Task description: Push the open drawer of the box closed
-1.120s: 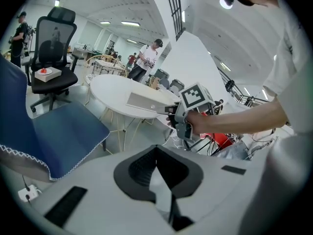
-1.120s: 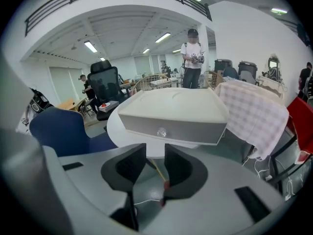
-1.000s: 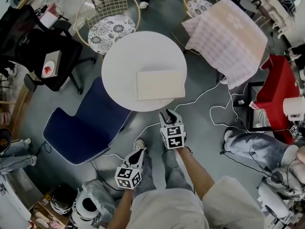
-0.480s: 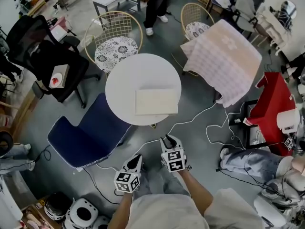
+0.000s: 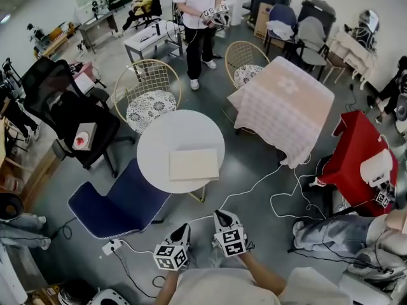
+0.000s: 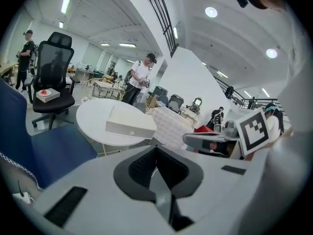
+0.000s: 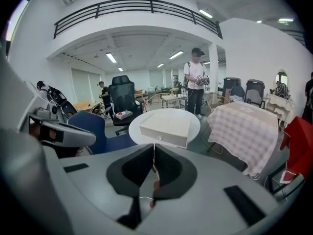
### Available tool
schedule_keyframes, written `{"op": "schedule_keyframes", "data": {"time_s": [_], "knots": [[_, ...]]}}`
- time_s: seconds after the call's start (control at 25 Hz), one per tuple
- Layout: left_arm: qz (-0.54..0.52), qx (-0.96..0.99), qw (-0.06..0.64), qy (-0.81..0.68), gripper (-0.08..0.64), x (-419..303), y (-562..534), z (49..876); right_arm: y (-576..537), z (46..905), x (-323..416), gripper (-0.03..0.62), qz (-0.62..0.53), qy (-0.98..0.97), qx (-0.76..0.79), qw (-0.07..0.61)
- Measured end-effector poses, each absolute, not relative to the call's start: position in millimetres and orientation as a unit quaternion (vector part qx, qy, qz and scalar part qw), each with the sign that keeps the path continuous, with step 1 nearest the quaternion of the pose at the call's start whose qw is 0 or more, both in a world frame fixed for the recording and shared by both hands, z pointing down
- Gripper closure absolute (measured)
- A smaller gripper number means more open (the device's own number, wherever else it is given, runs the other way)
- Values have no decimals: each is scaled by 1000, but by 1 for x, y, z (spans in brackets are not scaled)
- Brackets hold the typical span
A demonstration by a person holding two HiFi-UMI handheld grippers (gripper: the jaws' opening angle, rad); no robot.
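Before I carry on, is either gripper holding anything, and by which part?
Nothing is held. The left gripper is shut, empty; the right gripper has just closed on nothing.

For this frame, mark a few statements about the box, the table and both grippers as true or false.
1. The white box lies on the round white table. True.
2. The right gripper grips the box. False: it is shut on nothing, well short of the table.
3. The left gripper is shut and empty. True.
4. The drawer sticks far out of the box. False: its front looks flush with the box.
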State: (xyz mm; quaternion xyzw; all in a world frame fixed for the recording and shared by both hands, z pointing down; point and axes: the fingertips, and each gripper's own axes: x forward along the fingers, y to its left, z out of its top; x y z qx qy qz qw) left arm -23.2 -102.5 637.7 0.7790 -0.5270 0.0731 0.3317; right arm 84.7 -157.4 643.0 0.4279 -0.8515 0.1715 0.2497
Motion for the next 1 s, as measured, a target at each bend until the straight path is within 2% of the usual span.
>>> {"op": "schedule_keyframes", "data": {"time_s": [0.4, 1.0], "knots": [[68, 792, 304, -525, 548, 1, -92, 611, -129, 614, 111, 575, 169, -863, 428, 210], [68, 829, 269, -486, 548, -43, -23, 595, -46, 593, 51, 575, 159, -851, 460, 199]]}}
